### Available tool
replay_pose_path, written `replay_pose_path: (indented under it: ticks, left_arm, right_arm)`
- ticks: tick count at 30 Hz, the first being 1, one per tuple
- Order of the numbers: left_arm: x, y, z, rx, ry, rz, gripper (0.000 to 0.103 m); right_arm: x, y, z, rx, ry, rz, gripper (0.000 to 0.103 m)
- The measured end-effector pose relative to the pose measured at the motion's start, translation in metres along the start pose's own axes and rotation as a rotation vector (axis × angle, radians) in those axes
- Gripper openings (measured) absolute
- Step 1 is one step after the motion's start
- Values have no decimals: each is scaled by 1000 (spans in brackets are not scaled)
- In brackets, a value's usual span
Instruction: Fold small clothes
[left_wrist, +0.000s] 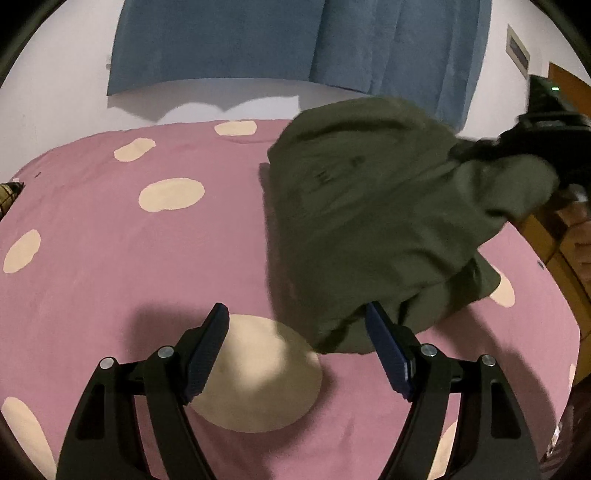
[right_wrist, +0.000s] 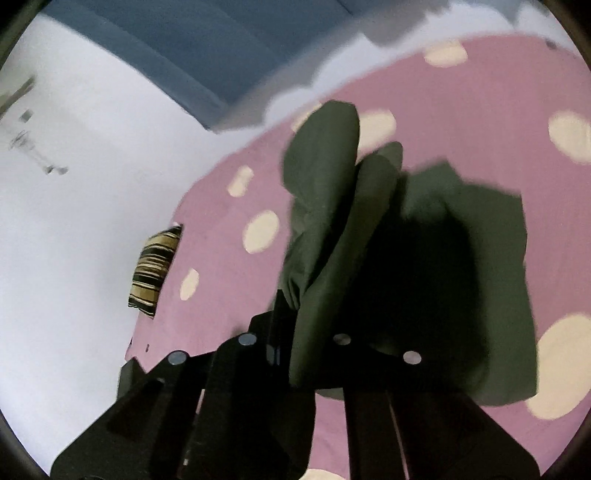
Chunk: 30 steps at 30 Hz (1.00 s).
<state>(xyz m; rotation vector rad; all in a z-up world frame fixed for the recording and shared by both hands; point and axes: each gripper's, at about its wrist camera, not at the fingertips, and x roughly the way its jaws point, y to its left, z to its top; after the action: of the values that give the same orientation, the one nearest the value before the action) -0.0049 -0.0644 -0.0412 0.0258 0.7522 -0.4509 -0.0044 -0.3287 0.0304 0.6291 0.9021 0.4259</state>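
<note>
**Green Shirt Half Up, Half on the Bed**

The big pink bed cover (left_wrist: 110, 258) with cream spots fills the picture. The dark green shirt (left_wrist: 369, 221) sits right of middle, running from lower middle up to the upper right. There the right claw (left_wrist: 550, 147) pinches one corner tight and lifts it. The left claw (left_wrist: 295, 314) is wide open, holding nothing. The shirt's low edge touches its right finger (left_wrist: 388, 354), so it is nearer.
</note>
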Motion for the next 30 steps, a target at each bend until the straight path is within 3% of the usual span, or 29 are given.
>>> replay_pose_path:
  ticks: [4, 11, 17, 27, 30]
  left_arm:
    - [2, -4, 4, 12, -9, -16, 77]
    - [14, -18, 5, 41, 4, -47, 80]
    - [22, -32, 6, 78, 13, -43, 82]
    - [29, -31, 5, 89, 18, -56, 85]
    - [26, -30, 4, 90, 36, -59, 84]
  right_arm:
    - [-19, -17, -1, -11, -44, 6, 8]
    - [-6, -104, -18, 134, -30, -26, 8]
    - [15, -151, -34, 232, -9, -9, 8]
    - [28, -167, -45, 274, -16, 41, 8]
    - [26, -166, -46, 275, -17, 47, 16]
